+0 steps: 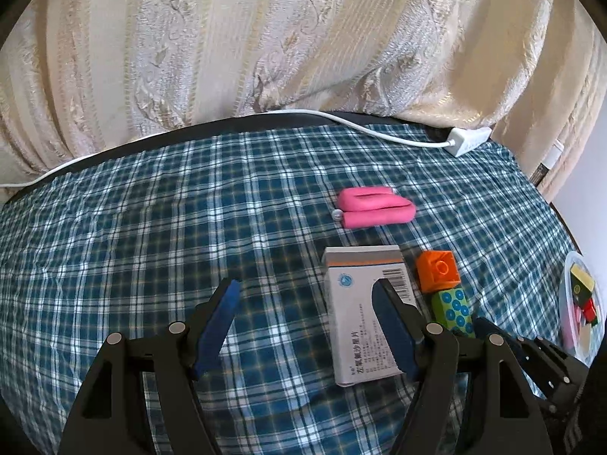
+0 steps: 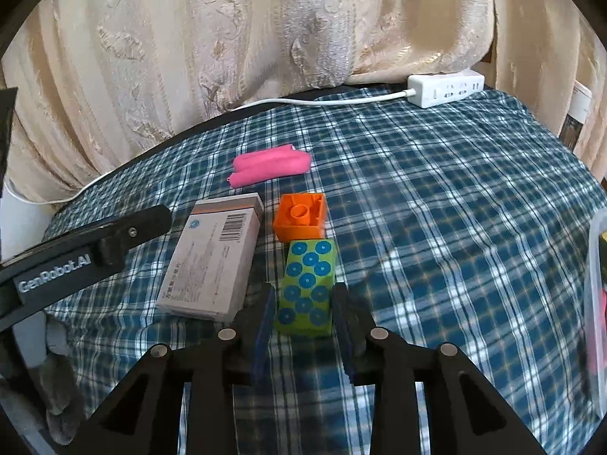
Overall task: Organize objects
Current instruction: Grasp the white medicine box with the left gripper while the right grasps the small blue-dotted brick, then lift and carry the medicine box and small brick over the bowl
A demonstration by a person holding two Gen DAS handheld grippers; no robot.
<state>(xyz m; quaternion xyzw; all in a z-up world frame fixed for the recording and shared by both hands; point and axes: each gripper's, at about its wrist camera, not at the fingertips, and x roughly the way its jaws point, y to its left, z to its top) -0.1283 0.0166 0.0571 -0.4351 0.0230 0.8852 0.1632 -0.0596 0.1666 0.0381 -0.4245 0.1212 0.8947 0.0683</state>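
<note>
Straddling the green block (image 2: 306,287), the right gripper (image 2: 303,326) has its pads flanking both long sides, seemingly not yet pressing, lined up for a lift. Left of it lies the box (image 2: 212,256); beyond, the orange block (image 2: 300,220), then the pink roll (image 2: 271,168). Right sits the bin (image 2: 596,303), likely the destination. The left gripper (image 1: 309,326) spreads wide, empty, over the box.

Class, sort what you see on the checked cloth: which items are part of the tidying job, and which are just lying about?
Part of the job:
- green block with blue dots, between the right gripper fingers
- orange plastic brick
- white cardboard medicine box
- pink folded cloth
- clear plastic container
- left gripper, open

Lying about:
- white power strip
- cream curtain
</note>
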